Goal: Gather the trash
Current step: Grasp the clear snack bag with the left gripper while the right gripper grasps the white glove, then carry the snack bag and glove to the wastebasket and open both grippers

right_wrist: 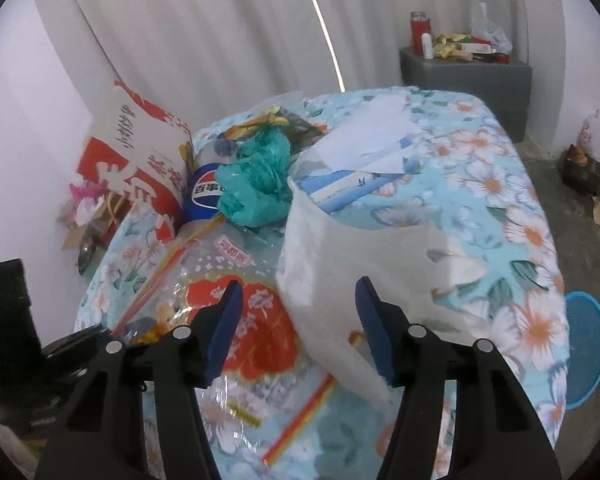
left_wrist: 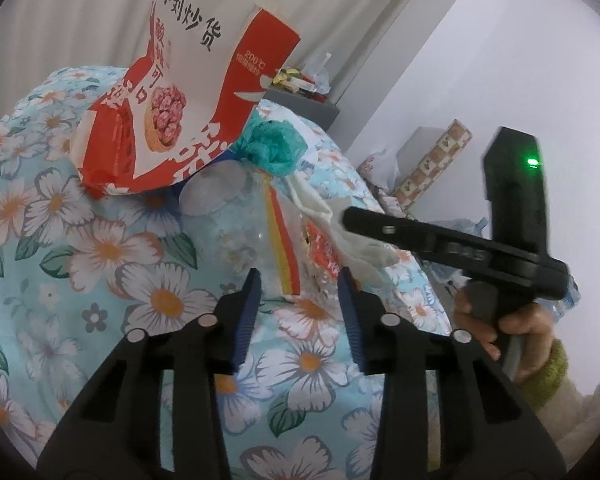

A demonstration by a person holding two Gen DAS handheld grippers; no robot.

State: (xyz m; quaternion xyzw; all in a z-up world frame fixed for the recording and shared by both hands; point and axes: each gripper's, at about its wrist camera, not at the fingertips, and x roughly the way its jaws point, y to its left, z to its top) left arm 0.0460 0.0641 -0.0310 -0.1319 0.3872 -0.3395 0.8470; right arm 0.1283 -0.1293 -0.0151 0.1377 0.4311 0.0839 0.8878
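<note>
**Trash pile on floral-covered surface, both grippers over it**

The trash lay heaped on a surface draped in a blue floral cloth (right_wrist: 480, 168). Nearest the grippers was a clear plastic bag (right_wrist: 260, 320) with red print and a striped zip edge. Across it lay a crumpled white paper bag (right_wrist: 340, 272), partly between the fingers of the right gripper (right_wrist: 296, 328); the blue pads stood spread, and contact with the bag could not be told. The left gripper (left_wrist: 298, 316) hung over the clear bag's striped edge, its pads apart and closed on nothing. Behind the bags sat a teal plastic wad (right_wrist: 256, 184), a Pepsi bottle (right_wrist: 206, 194) beside it, and a red-and-white snack box (left_wrist: 188, 92) tilted on the cloth. In the left wrist view a hand (left_wrist: 512, 328) in a green cuff held the right gripper's handle. Farther back, a grey box (right_wrist: 466, 84) carrying more wrappers stood by a white curtain (right_wrist: 204, 28).
</note>
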